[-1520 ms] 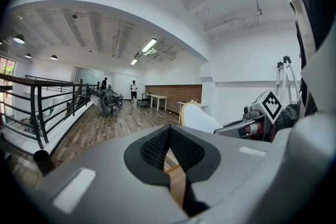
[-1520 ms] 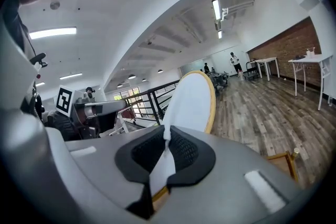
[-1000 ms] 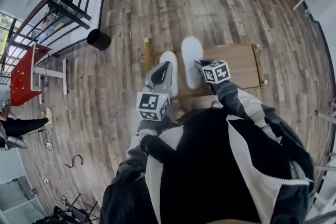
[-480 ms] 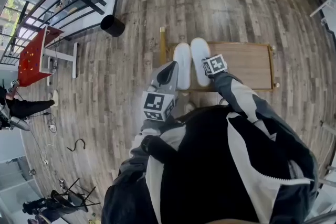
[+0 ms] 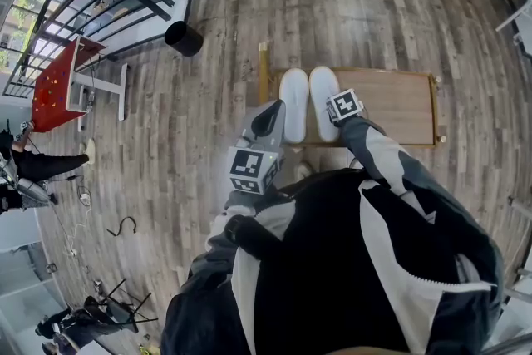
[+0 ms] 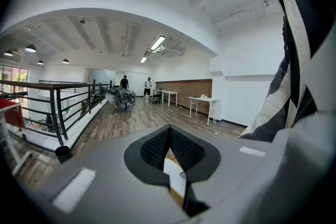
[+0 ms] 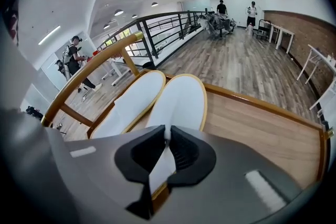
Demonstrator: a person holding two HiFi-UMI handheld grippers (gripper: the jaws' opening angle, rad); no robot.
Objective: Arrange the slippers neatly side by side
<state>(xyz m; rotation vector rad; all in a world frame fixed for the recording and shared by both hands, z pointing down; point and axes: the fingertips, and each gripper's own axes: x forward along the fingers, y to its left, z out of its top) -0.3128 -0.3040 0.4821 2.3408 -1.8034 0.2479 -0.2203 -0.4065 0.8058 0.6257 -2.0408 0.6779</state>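
The left hand-held gripper [image 5: 268, 114] reaches out from the person's body low and nearly level, its marker cube nearest the chest, with the tip over the near edge of the wooden counter [image 5: 382, 104]. In the left gripper view its jaws are pressed together with nothing between them, and a bit of white slipper shows below them. The right arm, in a grey and white sleeve [image 5: 386, 162], stretches forward, and the right hand-held gripper [image 7: 167, 139] tilts steeply down onto the counter. Its jaws are clamped on the thin white heel edge of the right-hand slipper [image 7: 181, 99]. That slipper lies flat on the wood with its toe pointing away from the person. The left-hand slipper [image 7: 128, 105] lies just beside it, parallel, their long edges touching or nearly so; both are white with tan edging. They sit at the left end of the counter, inside its raised wooden rim, and the rest of the board is bare wood. A black bin [image 5: 184, 37] stands on the plank floor well away to the left, near the railing; its contents cannot be made out.
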